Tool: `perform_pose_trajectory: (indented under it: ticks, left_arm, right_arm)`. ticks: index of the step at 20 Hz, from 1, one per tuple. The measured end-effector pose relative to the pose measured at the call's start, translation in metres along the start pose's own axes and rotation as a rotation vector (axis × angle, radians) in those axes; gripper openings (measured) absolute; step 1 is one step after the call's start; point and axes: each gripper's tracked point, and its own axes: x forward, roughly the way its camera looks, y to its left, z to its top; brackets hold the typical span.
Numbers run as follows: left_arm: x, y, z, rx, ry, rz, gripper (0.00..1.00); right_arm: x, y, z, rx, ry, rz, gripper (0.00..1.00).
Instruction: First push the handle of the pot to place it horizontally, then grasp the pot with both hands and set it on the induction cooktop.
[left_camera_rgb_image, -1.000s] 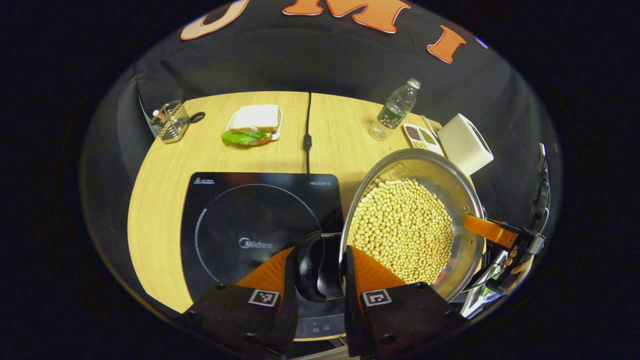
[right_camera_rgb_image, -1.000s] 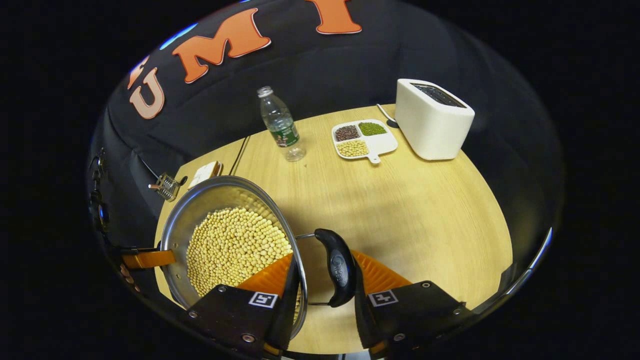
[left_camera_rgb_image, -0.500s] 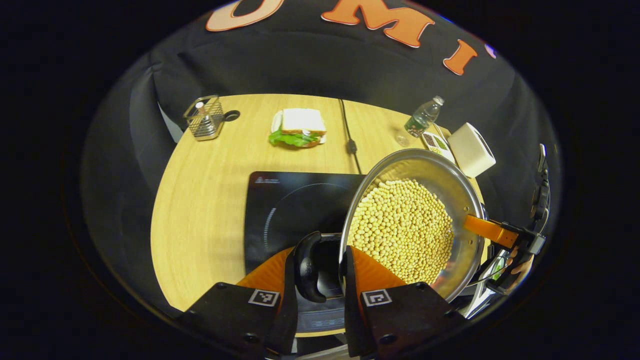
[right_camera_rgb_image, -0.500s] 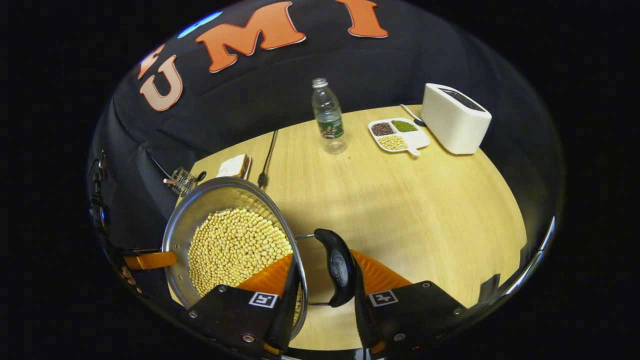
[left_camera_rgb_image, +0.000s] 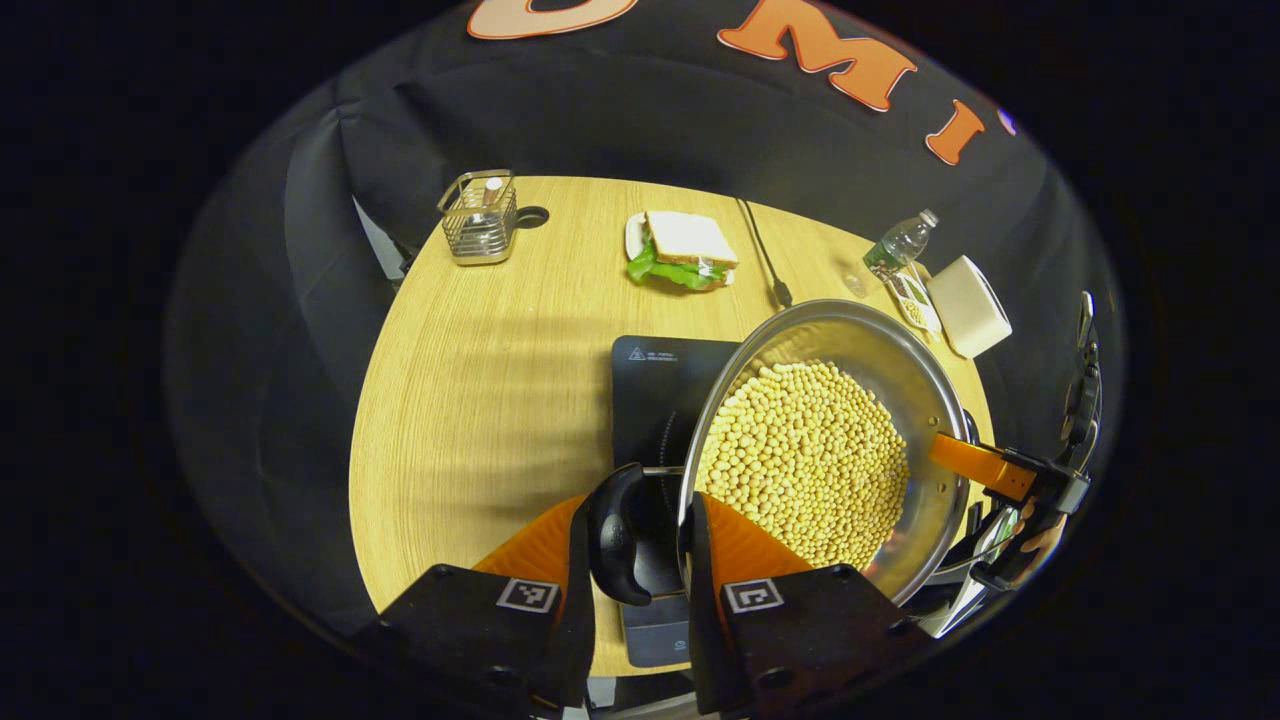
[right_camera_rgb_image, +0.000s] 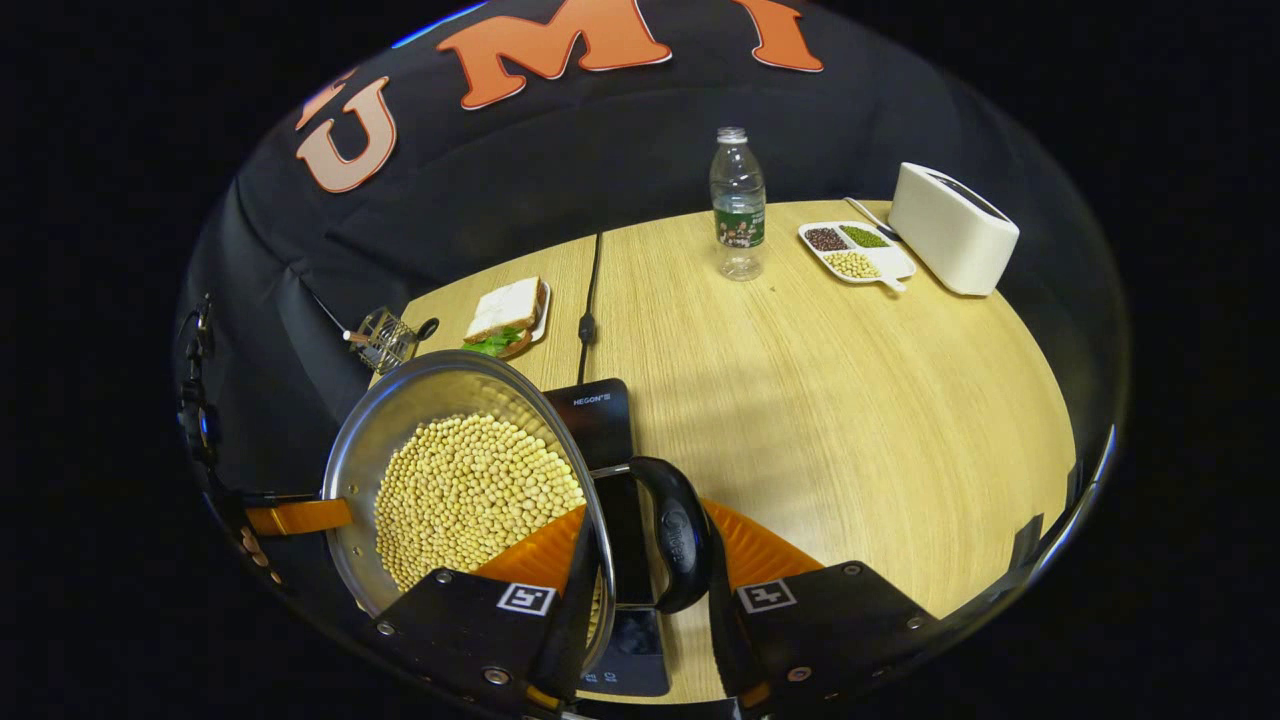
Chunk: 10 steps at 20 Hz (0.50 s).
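Evidently both tools (left_camera_rgb_image: 636, 545) (right_camera_rgb_image: 645, 560) grip the pot (left_camera_rgb_image: 905, 375) over the "NEGON" cooktop (right_camera_rgb_image: 600, 410).

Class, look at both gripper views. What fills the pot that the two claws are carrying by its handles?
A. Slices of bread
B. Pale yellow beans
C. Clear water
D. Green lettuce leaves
B: the pot holds a thick layer of pale yellow beans, seen in both gripper views, while the bread and lettuce lie in a sandwich farther off on the table.
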Motion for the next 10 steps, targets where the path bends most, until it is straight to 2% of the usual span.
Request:
perform_pose_trajectory:
  ticks: [4,8,9,10]
  left_arm:
    - [0.008,0.012,-0.003,-0.002,-0.005,-0.009,0.46]
    - [0.015,0.017,-0.004,0.004,-0.002,-0.014,0.5]
    - [0.016,0.017,-0.003,0.013,-0.008,-0.014,0.51]
    - [0.016,0.016,-0.002,0.022,-0.013,-0.016,0.52]
  right_arm:
    - [0.008,0.006,-0.007,-0.001,0.007,-0.002,0.52]
    - [0.01,0.005,-0.006,-0.007,0.002,-0.016,0.52]
    - [0.011,0.005,-0.007,-0.006,-0.002,-0.019,0.58]
    - [0.011,0.003,-0.009,-0.007,-0.003,-0.023,0.56]
